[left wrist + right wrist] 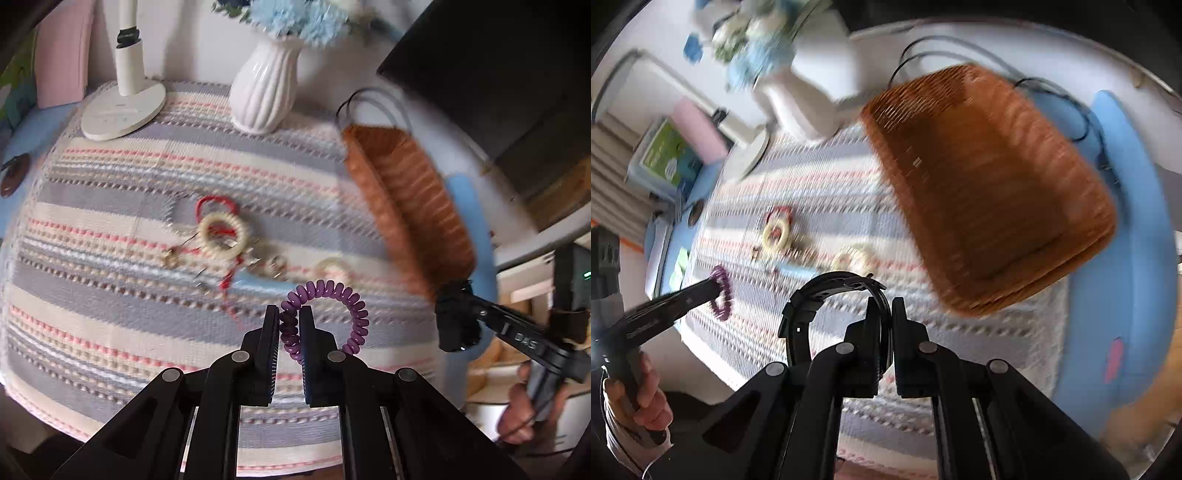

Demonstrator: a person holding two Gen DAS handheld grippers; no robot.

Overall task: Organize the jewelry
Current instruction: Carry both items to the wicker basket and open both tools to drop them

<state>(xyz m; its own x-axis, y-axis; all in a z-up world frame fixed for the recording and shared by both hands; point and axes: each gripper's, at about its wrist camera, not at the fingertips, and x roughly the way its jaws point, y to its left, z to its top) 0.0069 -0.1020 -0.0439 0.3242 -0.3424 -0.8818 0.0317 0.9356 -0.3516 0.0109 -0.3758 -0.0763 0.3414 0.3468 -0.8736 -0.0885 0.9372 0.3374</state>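
Note:
My left gripper is shut on a purple spiral hair tie and holds it above the striped mat. It also shows in the right wrist view. My right gripper is shut on a black strap-like band, held above the mat near the brown wicker basket. The right gripper also shows in the left wrist view. A cream ring, a red cord loop, small metal pieces and another pale ring lie on the mat.
A white ribbed vase with blue flowers and a white lamp base stand at the mat's far edge. The basket sits at the right on a blue surface. A pink box and black cables lie behind.

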